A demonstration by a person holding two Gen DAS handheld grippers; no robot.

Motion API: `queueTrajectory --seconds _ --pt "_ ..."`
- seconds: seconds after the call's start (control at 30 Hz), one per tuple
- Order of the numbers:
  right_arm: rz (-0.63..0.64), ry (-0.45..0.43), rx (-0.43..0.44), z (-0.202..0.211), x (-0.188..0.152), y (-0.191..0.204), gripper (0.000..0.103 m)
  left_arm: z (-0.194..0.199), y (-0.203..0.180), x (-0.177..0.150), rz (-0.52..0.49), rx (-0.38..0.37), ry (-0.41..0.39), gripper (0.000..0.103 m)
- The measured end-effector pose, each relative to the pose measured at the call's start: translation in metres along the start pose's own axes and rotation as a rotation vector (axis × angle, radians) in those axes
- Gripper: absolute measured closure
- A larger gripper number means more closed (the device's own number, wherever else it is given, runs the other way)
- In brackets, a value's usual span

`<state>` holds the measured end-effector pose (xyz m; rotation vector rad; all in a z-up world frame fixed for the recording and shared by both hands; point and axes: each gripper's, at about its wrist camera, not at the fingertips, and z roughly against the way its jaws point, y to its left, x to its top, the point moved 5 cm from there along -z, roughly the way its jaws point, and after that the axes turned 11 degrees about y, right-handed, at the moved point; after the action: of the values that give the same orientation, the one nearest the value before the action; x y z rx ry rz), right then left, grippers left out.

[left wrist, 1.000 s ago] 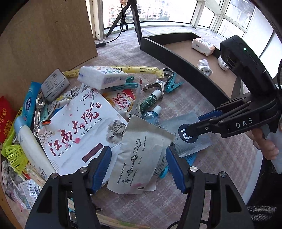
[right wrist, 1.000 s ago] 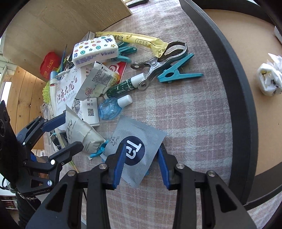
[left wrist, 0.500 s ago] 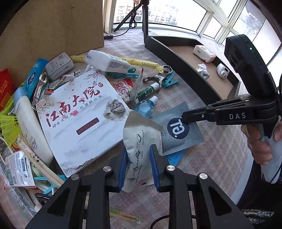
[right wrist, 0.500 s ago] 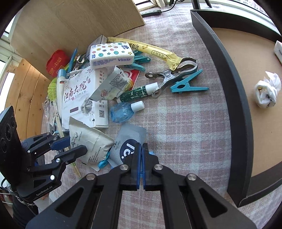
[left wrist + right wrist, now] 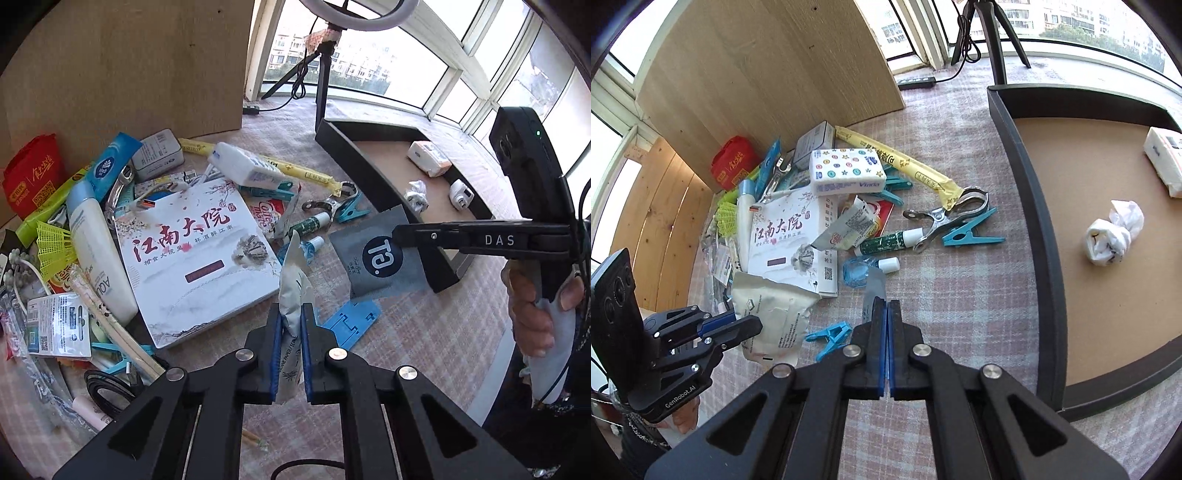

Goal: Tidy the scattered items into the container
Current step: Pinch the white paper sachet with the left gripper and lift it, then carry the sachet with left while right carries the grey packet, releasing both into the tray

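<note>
My left gripper (image 5: 291,317) is shut on a crumpled white paper pouch (image 5: 293,280), held edge-on above the checked cloth; it also shows in the right wrist view (image 5: 772,310). My right gripper (image 5: 887,310) is shut on a grey sachet (image 5: 380,258) with a round dark logo, lifted off the cloth; in the right wrist view only its thin edge (image 5: 873,288) shows. The container, a black tray (image 5: 1034,229) with a brown floor, stands to the right.
A pile lies left of the tray: a white box with Chinese writing (image 5: 195,251), tissue pack (image 5: 847,171), yellow wrapper (image 5: 897,160), metal clip (image 5: 945,218), teal peg (image 5: 971,234), blue clip (image 5: 349,323). The tray holds crumpled paper (image 5: 1113,236) and a white pack (image 5: 1165,158).
Both grippers closed on their items, the left on the paper pouch and the right on the grey sachet, then lifted them off the cloth. A blue clip is uncovered beneath.
</note>
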<state>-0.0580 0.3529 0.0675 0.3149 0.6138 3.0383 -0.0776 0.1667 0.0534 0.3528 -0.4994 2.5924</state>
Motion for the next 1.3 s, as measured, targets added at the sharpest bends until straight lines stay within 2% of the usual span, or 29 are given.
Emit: queueTrajectory --seconds 0.17,0.4,0.57,0.67,0.87,0.9,0.93,0.97,1.0,1.03,1.07,1.3 --pt "-0.048 -0.108 -0.014 0.043 0.007 -0.026 0.102 0.009 -0.028 0.021 -0.014 -0.056 -0.032 0.094" --pt "-0.193 -0.239 -0.109 0.106 0.006 -0.108 0.102 -0.014 -0.099 0.055 -0.085 -0.128 -0.04 0.094" --pt "-0.285 -0.278 -0.194 0.132 -0.003 -0.167 0.102 -0.038 -0.155 0.078 -0.15 -0.155 -0.024 0.094" --pt "-0.33 -0.286 -0.221 0.14 -0.006 -0.195 0.102 -0.048 -0.183 0.094 -0.165 -0.197 -0.021 0.094" --pt "-0.361 -0.293 -0.257 0.146 -0.004 -0.224 0.102 -0.067 -0.231 0.116 -0.217 -0.204 -0.024 0.093" --pt "-0.342 -0.29 -0.252 0.146 -0.004 -0.223 0.101 -0.067 -0.236 0.119 -0.227 -0.185 -0.044 0.087" --pt "-0.328 -0.295 -0.259 0.146 -0.004 -0.223 0.1 -0.069 -0.242 0.122 -0.235 -0.159 -0.05 0.07" --pt "-0.334 -0.303 -0.286 0.148 -0.005 -0.223 0.097 -0.071 -0.246 0.123 -0.244 -0.149 -0.041 0.057" --pt "-0.341 -0.314 -0.306 0.15 -0.005 -0.224 0.085 -0.071 -0.249 0.124 -0.251 -0.149 -0.043 0.045" --pt "-0.339 -0.326 -0.303 0.152 -0.005 -0.224 0.076 -0.068 -0.251 0.124 -0.254 -0.143 -0.055 0.047" --pt "-0.338 -0.334 -0.3 0.153 -0.006 -0.223 0.073 -0.066 -0.252 0.125 -0.254 -0.132 -0.066 0.047" --pt "-0.311 -0.336 -0.282 0.149 0.001 -0.211 0.072 -0.057 -0.233 0.124 -0.216 -0.115 -0.071 0.046"
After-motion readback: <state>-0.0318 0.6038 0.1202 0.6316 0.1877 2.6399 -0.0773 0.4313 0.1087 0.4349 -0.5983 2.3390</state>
